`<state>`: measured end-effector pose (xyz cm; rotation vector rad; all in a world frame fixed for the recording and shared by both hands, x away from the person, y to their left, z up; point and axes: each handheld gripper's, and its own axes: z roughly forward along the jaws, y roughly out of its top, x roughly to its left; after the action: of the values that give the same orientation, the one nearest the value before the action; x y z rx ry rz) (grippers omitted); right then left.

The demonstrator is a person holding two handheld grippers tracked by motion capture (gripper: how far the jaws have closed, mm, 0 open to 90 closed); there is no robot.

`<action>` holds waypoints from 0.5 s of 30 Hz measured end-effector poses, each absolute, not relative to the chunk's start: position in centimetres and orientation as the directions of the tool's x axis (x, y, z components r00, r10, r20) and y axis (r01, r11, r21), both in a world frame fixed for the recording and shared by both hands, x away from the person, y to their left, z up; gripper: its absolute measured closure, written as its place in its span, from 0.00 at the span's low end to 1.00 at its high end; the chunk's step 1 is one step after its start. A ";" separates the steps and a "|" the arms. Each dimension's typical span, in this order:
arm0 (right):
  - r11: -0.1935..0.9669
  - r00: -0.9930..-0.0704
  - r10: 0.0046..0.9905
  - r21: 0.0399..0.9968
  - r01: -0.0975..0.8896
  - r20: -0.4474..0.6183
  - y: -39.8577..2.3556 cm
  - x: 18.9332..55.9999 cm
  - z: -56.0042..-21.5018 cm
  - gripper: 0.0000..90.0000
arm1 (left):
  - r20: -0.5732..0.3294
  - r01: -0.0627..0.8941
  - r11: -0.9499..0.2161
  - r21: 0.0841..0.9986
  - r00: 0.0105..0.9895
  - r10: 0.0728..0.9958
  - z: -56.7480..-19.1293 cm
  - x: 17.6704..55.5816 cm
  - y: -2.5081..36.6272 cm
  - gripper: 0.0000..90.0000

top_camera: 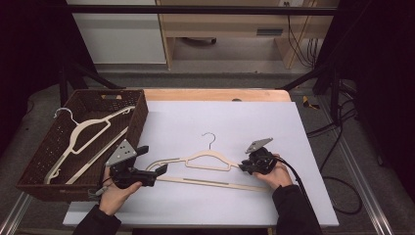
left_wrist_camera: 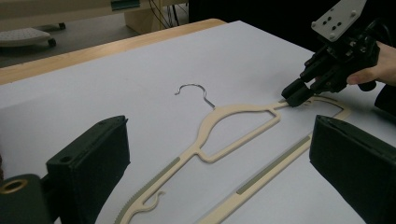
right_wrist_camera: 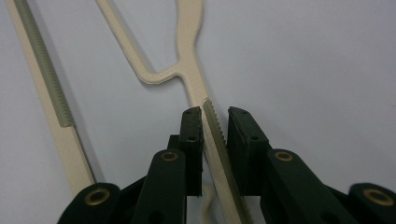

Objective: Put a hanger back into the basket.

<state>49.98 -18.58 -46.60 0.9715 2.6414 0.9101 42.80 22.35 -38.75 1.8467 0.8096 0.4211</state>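
A cream hanger [top_camera: 208,156] with a metal hook lies flat on the white board [top_camera: 235,117]. My right gripper [top_camera: 243,167] is shut on its right shoulder arm. The right gripper view shows the ribbed arm of the hanger [right_wrist_camera: 189,74] pinched between the two pads of that gripper [right_wrist_camera: 215,116]. My left gripper [top_camera: 151,160] stands open at the hanger's left end. In the left gripper view its wide jaws [left_wrist_camera: 219,123] flank the hanger [left_wrist_camera: 224,121] without touching it, and the right gripper [left_wrist_camera: 292,99] shows farther off on the far shoulder.
A brown wicker basket [top_camera: 142,112] stands at the left edge of the board with another cream hanger [top_camera: 85,132] inside. The wooden table edge [top_camera: 215,94] runs along the back. Cables [top_camera: 337,147] hang off to the right.
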 end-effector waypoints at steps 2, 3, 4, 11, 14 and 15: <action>0.597 -0.772 0.634 0.616 0.514 0.030 -18.6 49.6 -46.7 0.84 | -0.077 0.339 -0.246 0.908 0.713 0.697 -38.9 42.9 22.3 0.05; 0.585 -0.765 0.643 0.622 0.520 0.036 -18.6 49.5 -46.8 0.82 | -0.078 0.340 -0.247 0.907 0.713 0.697 -38.9 42.9 22.2 0.05; 0.582 -0.769 0.638 0.633 0.511 0.035 -18.7 49.5 -47.0 0.81 | -0.077 0.341 -0.250 0.906 0.714 0.696 -39.0 42.9 22.2 0.05; 0.577 -0.768 0.639 0.638 0.510 0.036 -18.6 49.3 -47.0 0.85 | -0.078 0.346 -0.253 0.904 0.713 0.696 -39.1 42.9 22.1 0.05; 0.589 -0.771 0.637 0.630 0.506 0.023 -18.6 49.1 -46.9 0.86 | -0.078 0.346 -0.253 0.903 0.714 0.696 -39.2 42.9 22.1 0.05; 0.576 -0.762 0.646 0.632 0.518 0.036 -18.6 48.8 -46.9 0.86 | -0.079 0.346 -0.253 0.903 0.714 0.696 -39.2 42.9 22.1 0.05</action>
<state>48.82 -18.56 -46.94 0.9757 2.6082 0.9481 42.88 22.09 -39.18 1.8608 0.8119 0.4124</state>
